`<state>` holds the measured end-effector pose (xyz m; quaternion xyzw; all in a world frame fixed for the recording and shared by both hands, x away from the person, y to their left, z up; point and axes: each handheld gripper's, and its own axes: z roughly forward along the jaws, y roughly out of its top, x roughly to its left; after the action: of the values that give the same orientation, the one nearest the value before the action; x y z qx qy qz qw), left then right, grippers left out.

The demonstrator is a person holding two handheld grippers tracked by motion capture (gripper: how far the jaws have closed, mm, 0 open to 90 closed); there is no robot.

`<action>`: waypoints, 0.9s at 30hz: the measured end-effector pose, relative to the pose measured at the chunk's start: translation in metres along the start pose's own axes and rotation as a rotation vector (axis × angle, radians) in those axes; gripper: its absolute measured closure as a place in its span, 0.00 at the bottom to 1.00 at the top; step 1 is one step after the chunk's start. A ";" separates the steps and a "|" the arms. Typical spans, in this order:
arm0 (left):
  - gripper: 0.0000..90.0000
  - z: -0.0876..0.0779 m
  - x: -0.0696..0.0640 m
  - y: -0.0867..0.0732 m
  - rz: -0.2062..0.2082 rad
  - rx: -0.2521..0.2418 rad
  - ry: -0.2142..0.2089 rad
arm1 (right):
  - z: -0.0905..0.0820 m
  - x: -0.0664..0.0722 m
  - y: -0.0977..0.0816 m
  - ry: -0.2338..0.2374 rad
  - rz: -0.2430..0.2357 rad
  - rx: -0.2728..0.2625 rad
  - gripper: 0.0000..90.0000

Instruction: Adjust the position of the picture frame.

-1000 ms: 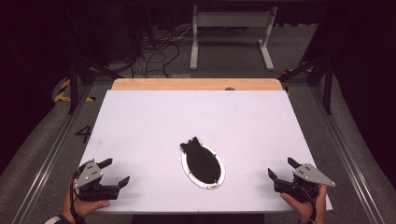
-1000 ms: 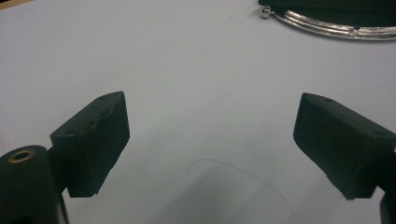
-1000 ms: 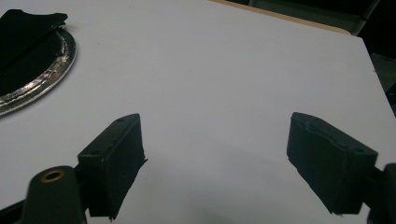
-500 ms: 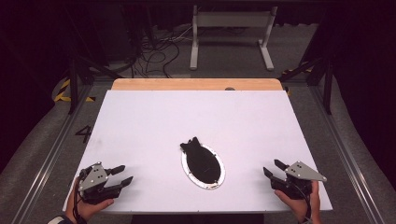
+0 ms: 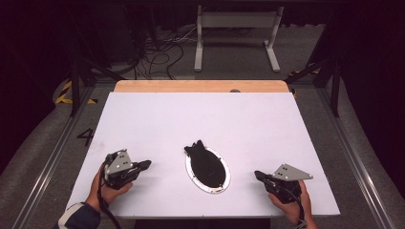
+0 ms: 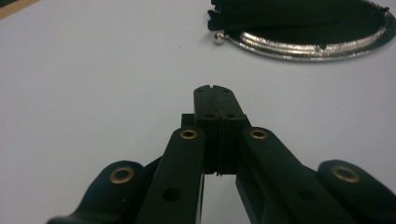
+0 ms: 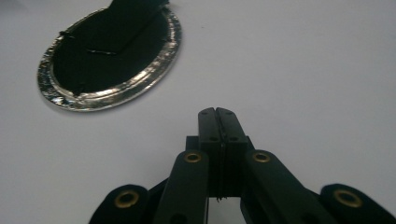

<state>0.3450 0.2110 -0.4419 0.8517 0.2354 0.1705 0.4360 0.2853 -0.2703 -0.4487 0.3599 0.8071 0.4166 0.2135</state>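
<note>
An oval silver-rimmed dish (image 5: 210, 191) lies near the front middle of the white table (image 5: 191, 119). A black fabric-like thing (image 5: 205, 167) lies in it, its tail end over the far-left rim. My left gripper (image 5: 147, 163) rests to the dish's left and points at it; its jaws have just been closing and are shut with nothing between them. My right gripper (image 5: 257, 174) sits to the dish's right, its jaws likewise just closed on nothing. In the left gripper view the gripper (image 6: 215, 88) faces the rim (image 6: 299, 49). In the right gripper view the gripper (image 7: 217, 110) is short of the rim (image 7: 116, 95).
A wooden strip (image 5: 200, 86) runs along the table's far edge. Behind it stand a white metal frame (image 5: 236, 28) and loose cables (image 5: 162, 52) on the floor. Metal rails (image 5: 57, 152) flank the table on both sides.
Both grippers' jaws went from open to shut, with nothing in them. The left gripper slid right toward the dish, and the right gripper slid left toward it.
</note>
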 end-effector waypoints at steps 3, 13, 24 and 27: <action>1.00 0.019 0.004 0.014 0.020 0.001 -0.029 | 0.007 0.009 0.003 0.035 -0.017 0.013 1.00; 1.00 0.064 0.012 0.050 0.035 -0.012 -0.071 | 0.021 0.040 0.015 0.107 -0.073 0.015 1.00; 1.00 0.118 0.011 0.076 0.062 0.029 -0.101 | 0.041 0.071 0.023 0.200 -0.124 0.043 1.00; 1.00 0.126 0.012 0.077 0.048 0.040 -0.105 | 0.045 0.080 0.025 0.221 -0.145 0.049 1.00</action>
<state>0.4366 0.0953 -0.4485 0.8735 0.1949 0.1313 0.4263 0.2719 -0.1765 -0.4567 0.2575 0.8595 0.4175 0.1440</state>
